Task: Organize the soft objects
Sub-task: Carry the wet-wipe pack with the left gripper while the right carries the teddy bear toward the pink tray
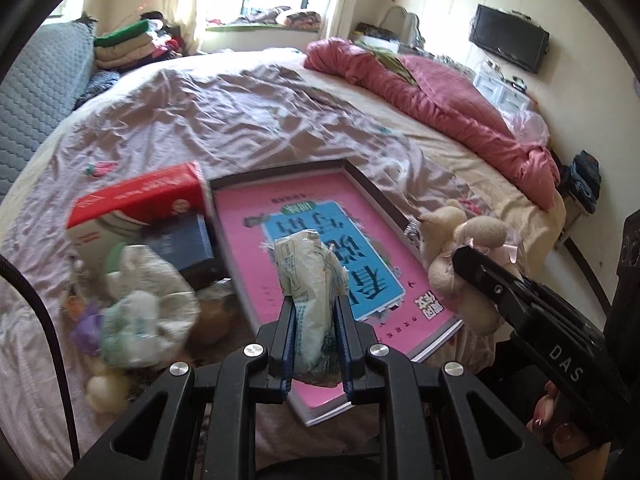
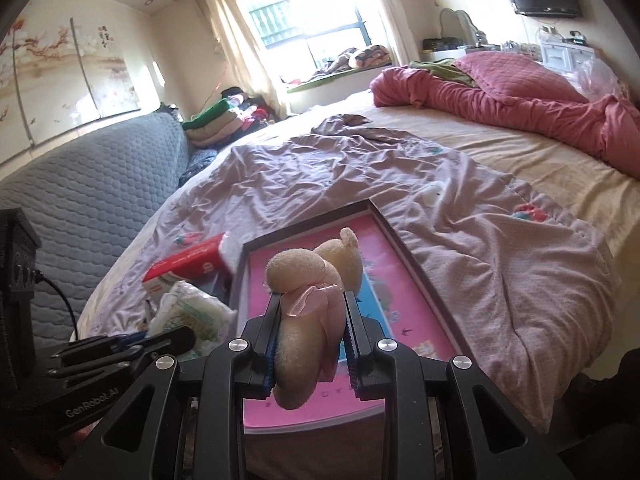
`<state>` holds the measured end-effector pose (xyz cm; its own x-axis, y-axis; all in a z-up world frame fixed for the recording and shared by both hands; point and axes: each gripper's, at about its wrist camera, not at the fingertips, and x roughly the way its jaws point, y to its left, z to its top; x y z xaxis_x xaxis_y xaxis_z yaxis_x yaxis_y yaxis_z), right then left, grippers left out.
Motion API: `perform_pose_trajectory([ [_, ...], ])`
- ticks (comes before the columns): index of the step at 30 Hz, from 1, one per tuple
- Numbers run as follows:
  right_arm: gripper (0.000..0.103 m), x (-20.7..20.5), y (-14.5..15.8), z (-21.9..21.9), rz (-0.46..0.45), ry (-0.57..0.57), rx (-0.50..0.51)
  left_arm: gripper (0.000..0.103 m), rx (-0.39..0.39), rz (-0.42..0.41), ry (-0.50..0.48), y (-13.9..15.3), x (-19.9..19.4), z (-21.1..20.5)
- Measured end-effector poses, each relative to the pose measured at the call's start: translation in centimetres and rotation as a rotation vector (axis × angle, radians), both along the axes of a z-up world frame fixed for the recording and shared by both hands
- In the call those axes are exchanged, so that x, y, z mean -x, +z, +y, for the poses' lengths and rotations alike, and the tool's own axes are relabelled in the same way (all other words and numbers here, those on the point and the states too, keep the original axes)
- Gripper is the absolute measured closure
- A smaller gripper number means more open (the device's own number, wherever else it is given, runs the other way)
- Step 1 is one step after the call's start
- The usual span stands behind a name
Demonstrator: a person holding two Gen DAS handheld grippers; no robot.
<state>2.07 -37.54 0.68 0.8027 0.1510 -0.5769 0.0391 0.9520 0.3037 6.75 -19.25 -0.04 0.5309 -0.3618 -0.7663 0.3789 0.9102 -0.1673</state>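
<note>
Both tools loaded. My left gripper [image 1: 316, 312] is clamped narrow on a crumpled soft packet [image 1: 310, 276], pads pressing its lower half, the top sticking up free. My right gripper [image 2: 310, 320] is closed on a cream plush toy [image 2: 308, 300] with a pink bow, jaws squeezing its body, head and ear poking out ahead.

Landmark: the pink book [image 1: 320, 248], lying in a dark tray [image 1: 372, 188] on the bed [image 1: 200, 120].

- Packet: held above the book's near end, off the surface.
- Plush: held above the book's right side, also clear of it.
- Left of the book: a red box [image 1: 140, 204] tipped over a dark blue one, and just nearer than those a loose pile of soft goods [image 1: 140, 304], white-green packets, something purple, a pale yellow toy. Blurred, cannot count them.

Progress, my reading: two soft items picked, none placed that I can confirm. I see no obvious bin; the tray or the pile could be the target, cannot tell which. Left to do: set both down, then work through the pile. Early to middle of the job.
</note>
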Motion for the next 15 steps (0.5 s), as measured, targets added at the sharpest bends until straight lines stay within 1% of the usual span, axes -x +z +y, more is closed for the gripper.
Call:
perform_pose_trajectory([
  [3,0.075,-0.8,-1.1,-0.4,0.020,-0.006,0.008,0.084,-0.001,0.039,-0.020,-1.6,-0.9,-1.2],
  [9,0.075,-2.4,-4.0,-1.1,0.090,-0.012,0.005,0.084,-0.037,0.102,-0.043,-4.6,-1.6,-3.0],
  [15,0.075,-3.4,-6.2,-1.9,0.141,-0.018,-0.011,0.084,-0.058,0.146,-0.059,-6.6,-1.9,-3.8],
])
